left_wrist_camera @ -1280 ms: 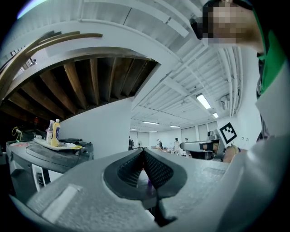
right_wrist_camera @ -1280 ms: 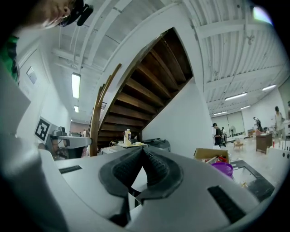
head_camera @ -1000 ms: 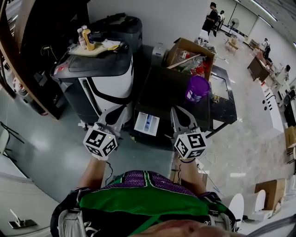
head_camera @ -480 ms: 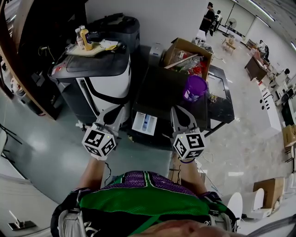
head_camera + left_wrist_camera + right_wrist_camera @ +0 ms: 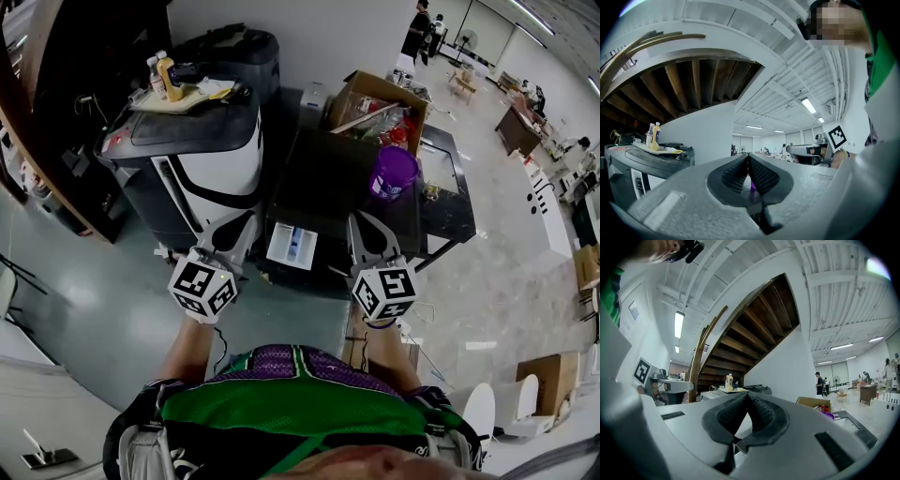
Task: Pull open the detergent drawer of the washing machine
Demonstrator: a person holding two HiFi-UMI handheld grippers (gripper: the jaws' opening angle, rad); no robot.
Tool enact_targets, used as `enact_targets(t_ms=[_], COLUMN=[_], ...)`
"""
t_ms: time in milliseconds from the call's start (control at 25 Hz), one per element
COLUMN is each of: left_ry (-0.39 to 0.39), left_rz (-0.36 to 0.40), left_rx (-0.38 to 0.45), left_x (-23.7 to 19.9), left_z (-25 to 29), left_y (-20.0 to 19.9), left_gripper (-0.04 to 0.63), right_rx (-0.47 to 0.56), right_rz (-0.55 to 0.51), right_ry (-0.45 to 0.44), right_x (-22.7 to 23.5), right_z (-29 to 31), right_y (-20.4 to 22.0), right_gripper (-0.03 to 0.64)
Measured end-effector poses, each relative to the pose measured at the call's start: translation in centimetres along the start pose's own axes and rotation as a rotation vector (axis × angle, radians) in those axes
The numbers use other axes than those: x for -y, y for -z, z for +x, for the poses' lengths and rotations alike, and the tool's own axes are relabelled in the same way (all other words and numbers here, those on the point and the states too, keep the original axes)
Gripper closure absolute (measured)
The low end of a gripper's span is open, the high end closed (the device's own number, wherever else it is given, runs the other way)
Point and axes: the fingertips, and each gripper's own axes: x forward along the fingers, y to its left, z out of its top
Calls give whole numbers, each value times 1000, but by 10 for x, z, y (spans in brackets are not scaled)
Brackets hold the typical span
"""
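Grey shop floor [image 5: 84,309]; detergent drawer [image 5: 292,246] is sticking out btwn left gripper [image 5: 244,225] & right gripper [image 5: 366,230], both sitting closed on nothing.

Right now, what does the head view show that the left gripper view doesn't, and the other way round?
Only the head view: the washing machine from above, its detergent drawer pulled out, and a cardboard box.
Only the left gripper view: the left gripper shut, seen close up, plus ceiling lights and the underside of a wooden stair.
Both: the two bottles on the white machine.
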Motion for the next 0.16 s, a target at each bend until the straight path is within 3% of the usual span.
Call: enact_targets(t_ms=[160], left_ry=[3], left_rz=[4], left_rx=[-2], left_x=[1], left_z=[2], left_y=[-1], left_gripper=[578], right_rx=[7], right_rz=[9], right_ry=[2], right_x=[1], right_z=[0], right_y=[-1], right_gripper=[615])
